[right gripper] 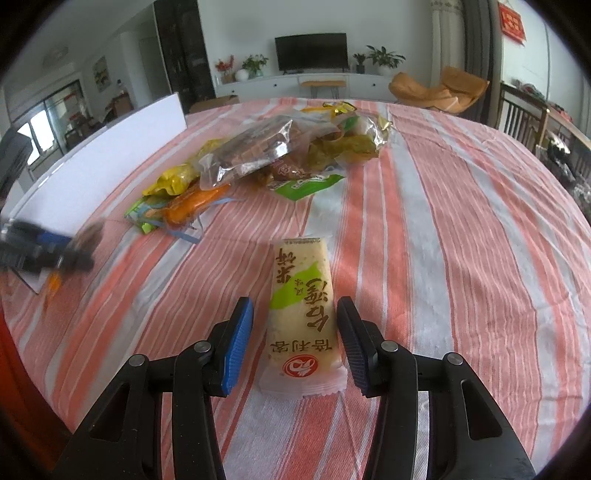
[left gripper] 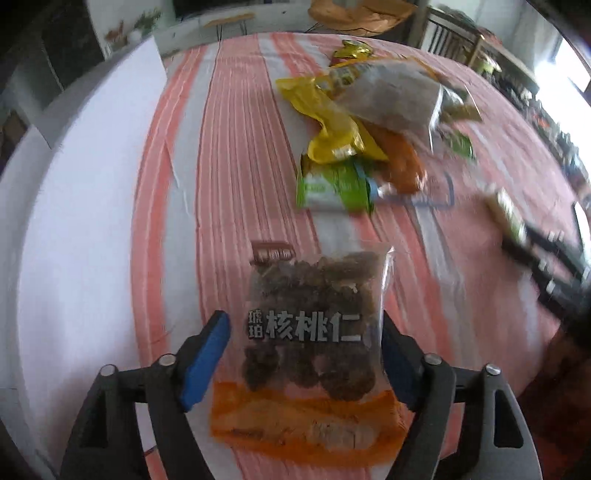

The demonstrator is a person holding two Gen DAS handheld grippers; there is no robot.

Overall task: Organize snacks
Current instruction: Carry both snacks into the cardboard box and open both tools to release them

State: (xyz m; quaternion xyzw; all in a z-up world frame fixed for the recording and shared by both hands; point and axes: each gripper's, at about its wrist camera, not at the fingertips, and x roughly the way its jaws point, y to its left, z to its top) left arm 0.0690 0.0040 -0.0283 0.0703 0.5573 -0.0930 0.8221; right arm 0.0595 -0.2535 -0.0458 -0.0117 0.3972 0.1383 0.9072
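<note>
A desk point(right gripper: 461, 229) draped in a cloth of salmon-pink and white stripes is filling both views, and a plain white board point(right gripper: 110, 162) is lying along its edge, out past the left fingers' outer side. Beyond the desk a living room is showing: a dark television point(right gripper: 311, 51) on a long white cabinet, potted plants point(right gripper: 384, 57) to either side of it, an orange-tan lounge chair point(right gripper: 439, 92), and a red hanging point(right gripper: 511, 18) on the wall.

The left gripper point(left gripper: 301, 350) is holding its fingers fairly wide around a clear packet of dark walnut pieces point(left gripper: 314, 325) with an orange lower band. The packet is sitting between the blue pads point(left gripper: 205, 362), its right side apparently against the far pad, though the blur and the packet's overhang are making a firm grip hard to confirm.

The right gripper point(right gripper: 293, 345) is hovering with its fingers parted on either side of a cream-and-green rice cracker packet point(right gripper: 301, 314), which is lying flat on the cloth with a gap to each pad.

Ahead of both sets of fingers, toward the middle of the desk, a loose heap of snacks point(right gripper: 266, 155) is waiting: yellow, green, orange and clear foil wrappers piled together.
</note>
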